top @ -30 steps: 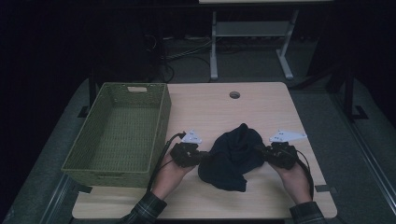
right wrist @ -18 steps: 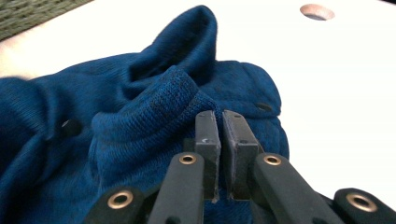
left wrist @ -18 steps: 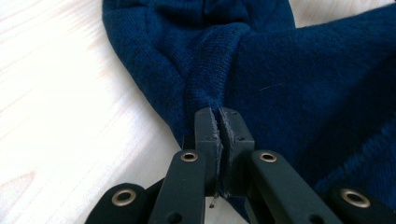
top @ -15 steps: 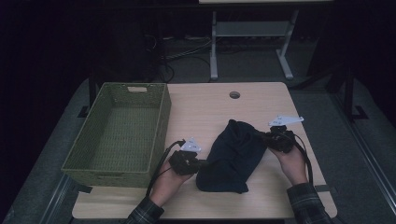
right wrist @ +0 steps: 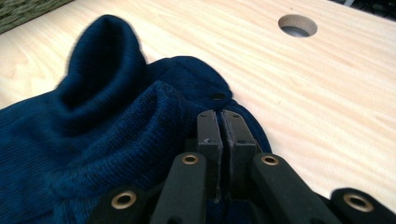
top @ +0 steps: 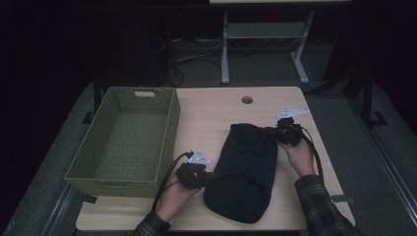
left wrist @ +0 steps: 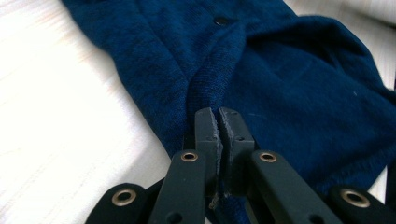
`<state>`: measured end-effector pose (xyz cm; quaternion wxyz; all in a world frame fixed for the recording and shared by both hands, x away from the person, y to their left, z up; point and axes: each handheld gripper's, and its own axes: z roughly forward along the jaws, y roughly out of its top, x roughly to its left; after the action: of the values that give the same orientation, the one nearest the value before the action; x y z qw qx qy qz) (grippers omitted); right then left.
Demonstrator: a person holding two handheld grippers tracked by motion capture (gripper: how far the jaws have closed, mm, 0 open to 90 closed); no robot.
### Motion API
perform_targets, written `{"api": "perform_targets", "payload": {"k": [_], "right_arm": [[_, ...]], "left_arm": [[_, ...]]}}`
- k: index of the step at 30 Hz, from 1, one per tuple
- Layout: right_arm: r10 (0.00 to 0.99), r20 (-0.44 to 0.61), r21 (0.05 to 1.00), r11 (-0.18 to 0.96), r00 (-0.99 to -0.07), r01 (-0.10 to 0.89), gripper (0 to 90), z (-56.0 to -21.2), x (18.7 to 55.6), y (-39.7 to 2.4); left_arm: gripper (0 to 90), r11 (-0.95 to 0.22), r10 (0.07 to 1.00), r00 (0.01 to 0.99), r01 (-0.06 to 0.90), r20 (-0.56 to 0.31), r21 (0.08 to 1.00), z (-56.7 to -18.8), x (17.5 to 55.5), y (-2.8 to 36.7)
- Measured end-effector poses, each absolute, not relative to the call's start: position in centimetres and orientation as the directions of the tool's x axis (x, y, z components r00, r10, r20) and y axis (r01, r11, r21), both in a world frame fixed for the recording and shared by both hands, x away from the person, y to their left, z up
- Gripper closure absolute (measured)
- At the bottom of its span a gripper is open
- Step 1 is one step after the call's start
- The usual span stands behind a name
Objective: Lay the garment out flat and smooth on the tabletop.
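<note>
We hold the dark blue knit garment (top: pixel 246 172) flat on the table (top: pixel 216 113), stretched between our two grippers: the left gripper (left wrist: pixel 218 122) is pinched tight on a raised fold of its near edge, and the right gripper (right wrist: pixel 221 125) is clamped just as narrowly on the far edge, a small button just beyond its tips. It looks light, soft and limp, so we judge it will sag and bunch between the fingers unless kept taut. Folded edges or seams seem the surest hold, since a single layer could slip free.
</note>
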<state>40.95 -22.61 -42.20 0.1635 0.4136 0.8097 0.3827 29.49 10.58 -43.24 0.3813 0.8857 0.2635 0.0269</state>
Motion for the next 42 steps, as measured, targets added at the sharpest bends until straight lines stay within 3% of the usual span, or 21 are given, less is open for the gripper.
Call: {"api": "perform_targets", "payload": {"k": [16,18,20,22,25,30,42], "right_arm": [[0.764,0.021,0.711,0.442,-0.645,0.547,86.9,-42.4,45.3,-18.4],[0.756,0.023,0.711,0.447,-0.654,0.542,83.1,-42.3,45.2,-18.1],[0.757,0.037,0.725,0.429,-0.652,0.539,71.9,-42.0,45.0,-18.2],[0.757,0.057,0.749,0.398,-0.651,0.530,69.0,-41.4,44.7,-18.8],[0.769,0.086,0.779,0.344,-0.634,0.524,75.9,-40.3,44.5,-20.1],[0.790,0.099,0.759,0.332,-0.604,0.559,88.9,-40.7,45.0,-21.4],[0.764,0.112,0.648,0.429,-0.636,0.630,89.8,-45.6,45.2,-19.2]], "left_arm": [[86.4,-0.595,0.445,0.881,0.424,-0.159,0.683,-43.9,28.4,9.2],[84.1,-0.586,0.447,0.880,0.425,-0.162,0.690,-43.8,28.4,9.3],[78.8,-0.581,0.449,0.880,0.420,-0.156,0.698,-43.6,28.6,9.6],[73.6,-0.577,0.455,0.881,0.405,-0.133,0.709,-42.9,28.8,10.0],[72.3,-0.567,0.466,0.877,0.397,-0.116,0.722,-42.4,29.0,10.2],[81.8,-0.569,0.477,0.874,0.391,-0.098,0.723,-42.2,29.8,9.8],[82.2,-0.612,0.473,0.876,0.405,-0.096,0.679,-44.1,30.8,8.6]]}}
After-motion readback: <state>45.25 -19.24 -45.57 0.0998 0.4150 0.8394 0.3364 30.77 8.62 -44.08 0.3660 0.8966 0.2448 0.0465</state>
